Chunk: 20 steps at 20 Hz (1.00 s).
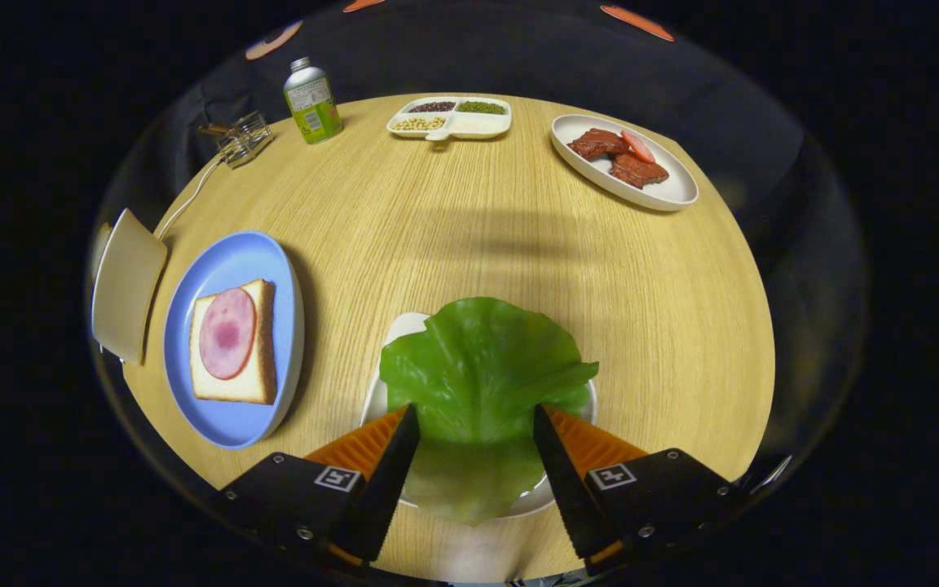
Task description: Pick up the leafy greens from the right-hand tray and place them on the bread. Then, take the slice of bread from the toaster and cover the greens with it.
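Table (453, 236) is round, light wood, with a wide bare stretch through the middle between the dishes. Blue plate (225, 277) sits near the left edge, bread (262, 359) on it with a ham slice (227, 333) on top; cream toaster (125, 285) just beyond it at the rim. Lettuce leaf (478, 375) covers a white tray (404, 326) at the near edge. Gripper (476, 424) fingers spread wide, one either side of the leaf; contact with it can't be told. Far side: oval plate (665, 191) with meat pieces (616, 155), divided dish (478, 126) of beans, green can (312, 102), small glass item (243, 137).
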Tool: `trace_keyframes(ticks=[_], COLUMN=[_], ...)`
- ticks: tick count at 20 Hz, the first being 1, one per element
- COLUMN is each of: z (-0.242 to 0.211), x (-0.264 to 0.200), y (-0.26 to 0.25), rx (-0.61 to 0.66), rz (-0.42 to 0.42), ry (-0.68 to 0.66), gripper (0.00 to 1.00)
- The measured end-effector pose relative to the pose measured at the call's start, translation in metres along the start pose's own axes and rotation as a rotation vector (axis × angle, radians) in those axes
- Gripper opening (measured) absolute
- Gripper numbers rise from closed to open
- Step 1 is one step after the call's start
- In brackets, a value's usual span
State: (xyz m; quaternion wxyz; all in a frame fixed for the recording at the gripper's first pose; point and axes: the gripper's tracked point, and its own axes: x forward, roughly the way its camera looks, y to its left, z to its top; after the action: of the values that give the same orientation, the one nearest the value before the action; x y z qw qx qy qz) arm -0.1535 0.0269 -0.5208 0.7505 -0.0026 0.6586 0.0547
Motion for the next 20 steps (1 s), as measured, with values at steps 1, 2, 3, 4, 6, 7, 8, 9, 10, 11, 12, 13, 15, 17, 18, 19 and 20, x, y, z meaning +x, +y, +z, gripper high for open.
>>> trace_keyframes(ticks=[1, 2, 3, 4, 6, 7, 8, 9, 10, 11, 12, 13, 15, 17, 18, 19, 20], z=[0.002, 0.001, 0.004, 0.002, 0.003, 0.003, 0.003, 0.004, 0.005, 0.006, 0.005, 0.006, 0.009, 0.018, 0.022, 0.026, 0.030], x=[0.000, 0.002, 0.002, 0.001, 0.001, 0.001, 0.001, 0.001, 0.001, 0.002, 0.002, 0.001, -0.005, -0.015, -0.020, -0.026, -0.032], y=[-0.001, -0.002, -0.004, -0.005, -0.007, -0.009, -0.008, -0.008, -0.008, -0.007, -0.006, -0.006, -0.002, 0.002, 0.002, 0.005, 0.009], rx=[0.011, 0.015, 0.020, 0.026, 0.043, 0.052, 0.058, 0.059, 0.061, 0.064, 0.064, 0.068, 0.086, 0.085, 0.079, 0.075, 0.076], rz=[0.002, 0.001, -0.002, -0.003, -0.007, -0.011, -0.013, -0.016, -0.016, -0.015, -0.015, -0.012, 0.001, 0.010, 0.010, 0.012, 0.021], ry=[-0.003, 0.006, 0.004, 0.010, 0.015, 0.014, 0.010, 0.006, 0.007, 0.012, 0.020, 0.024, 0.023, -0.008, -0.020, -0.032, -0.044], gripper=[0.83, 0.79, 0.77, 0.72, 0.58, 0.50, 0.41, 0.33, 0.25, 0.20, 0.14, 0.11, 0.05, 0.05, 0.04, 0.05, 0.04])
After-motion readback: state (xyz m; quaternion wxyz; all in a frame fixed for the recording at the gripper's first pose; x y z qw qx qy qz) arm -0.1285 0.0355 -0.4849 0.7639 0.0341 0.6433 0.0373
